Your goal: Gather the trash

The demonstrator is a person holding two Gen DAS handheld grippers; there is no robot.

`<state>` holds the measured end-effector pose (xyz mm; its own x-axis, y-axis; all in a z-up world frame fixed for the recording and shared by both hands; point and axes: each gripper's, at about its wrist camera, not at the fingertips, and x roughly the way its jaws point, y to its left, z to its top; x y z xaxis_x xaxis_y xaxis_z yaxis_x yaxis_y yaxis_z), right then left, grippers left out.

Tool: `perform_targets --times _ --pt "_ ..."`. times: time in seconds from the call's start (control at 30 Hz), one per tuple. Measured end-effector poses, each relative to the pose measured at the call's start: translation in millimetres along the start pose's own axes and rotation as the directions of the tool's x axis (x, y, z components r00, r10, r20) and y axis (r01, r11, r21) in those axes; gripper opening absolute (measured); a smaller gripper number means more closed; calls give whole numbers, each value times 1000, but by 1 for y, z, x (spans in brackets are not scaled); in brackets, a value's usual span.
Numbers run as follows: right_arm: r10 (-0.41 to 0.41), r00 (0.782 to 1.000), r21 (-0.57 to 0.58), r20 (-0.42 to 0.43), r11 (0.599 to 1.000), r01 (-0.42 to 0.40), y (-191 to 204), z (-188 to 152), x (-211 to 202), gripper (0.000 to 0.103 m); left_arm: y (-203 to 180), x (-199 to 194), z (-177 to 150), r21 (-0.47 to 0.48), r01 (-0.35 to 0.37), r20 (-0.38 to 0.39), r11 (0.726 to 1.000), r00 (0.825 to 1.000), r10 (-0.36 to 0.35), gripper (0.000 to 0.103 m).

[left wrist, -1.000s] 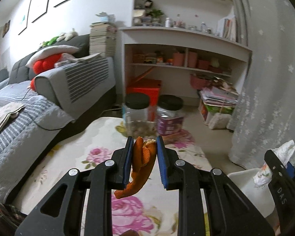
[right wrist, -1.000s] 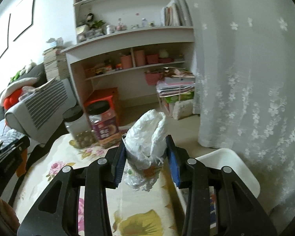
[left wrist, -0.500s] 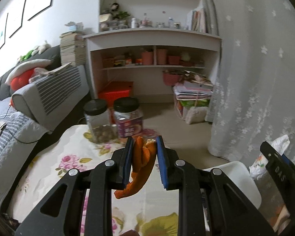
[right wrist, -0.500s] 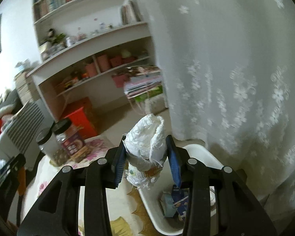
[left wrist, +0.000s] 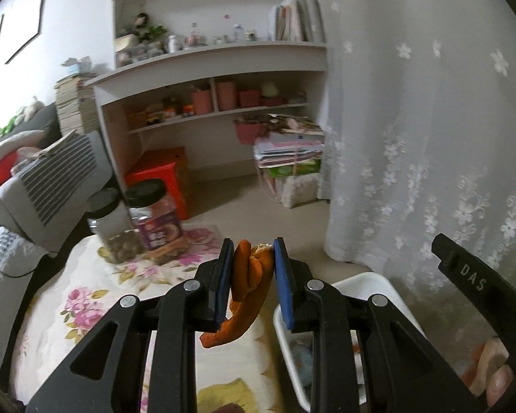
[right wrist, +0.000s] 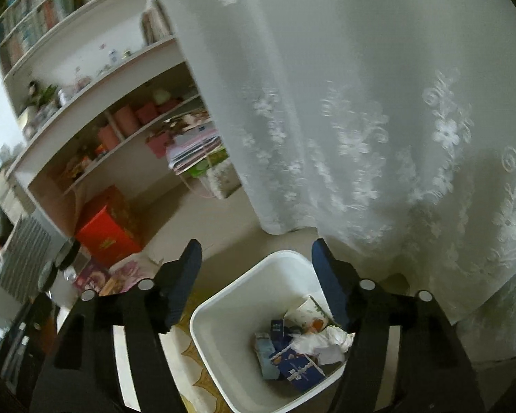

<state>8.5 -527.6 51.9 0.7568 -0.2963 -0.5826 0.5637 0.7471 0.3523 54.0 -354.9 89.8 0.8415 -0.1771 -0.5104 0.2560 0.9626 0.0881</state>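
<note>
My left gripper [left wrist: 251, 258] is shut on a curled orange peel [left wrist: 246, 289] and holds it above the floral-cloth table, just left of the white trash bin [left wrist: 371, 280]. My right gripper [right wrist: 256, 254] is open and empty, directly above the white trash bin [right wrist: 223, 309]. A crumpled white tissue wad [right wrist: 326, 342] lies inside the bin among boxes and wrappers. The right gripper's black finger also shows at the right edge of the left wrist view [left wrist: 478, 282].
Two black-lidded jars [left wrist: 134, 220] stand at the table's far end. A white lace curtain [right wrist: 361, 120] hangs right behind the bin. A white shelf unit [left wrist: 210, 96], a red box [right wrist: 106, 230] on the floor and a grey sofa [left wrist: 48, 179] lie beyond.
My right gripper swung over the bin and opened; the white tissue wad it held dropped into the bin. My left gripper moved right toward the bin with the peel still held.
</note>
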Motion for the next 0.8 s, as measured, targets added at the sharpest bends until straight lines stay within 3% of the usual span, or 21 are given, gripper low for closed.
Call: perform_targets --times 0.1,0.3,0.33,0.4,0.5,0.57,0.8 --pt "-28 999 52 16 998 27 -16 5 -3 81 -22 8 1 30 28 -14 999 1000 -28 25" --pt "-112 992 170 57 980 101 -53 14 -12 91 -55 27 1 66 69 -59 995 996 -65 28" --pt "-124 990 184 63 977 111 -57 16 -13 92 -59 30 1 72 77 -70 994 995 -72 30" --pt "-152 985 214 79 968 132 -66 18 -16 94 -67 35 2 80 96 -88 992 992 -88 49" --pt "-174 981 243 89 959 148 -77 21 -20 94 -75 35 1 97 122 -93 988 989 -113 66" --pt "-177 980 248 94 957 149 -79 22 -22 95 -80 33 0 117 130 -93 985 988 -119 73" --pt "-203 971 188 128 966 177 -62 19 -34 96 -70 20 -8 135 125 -89 983 989 -114 80"
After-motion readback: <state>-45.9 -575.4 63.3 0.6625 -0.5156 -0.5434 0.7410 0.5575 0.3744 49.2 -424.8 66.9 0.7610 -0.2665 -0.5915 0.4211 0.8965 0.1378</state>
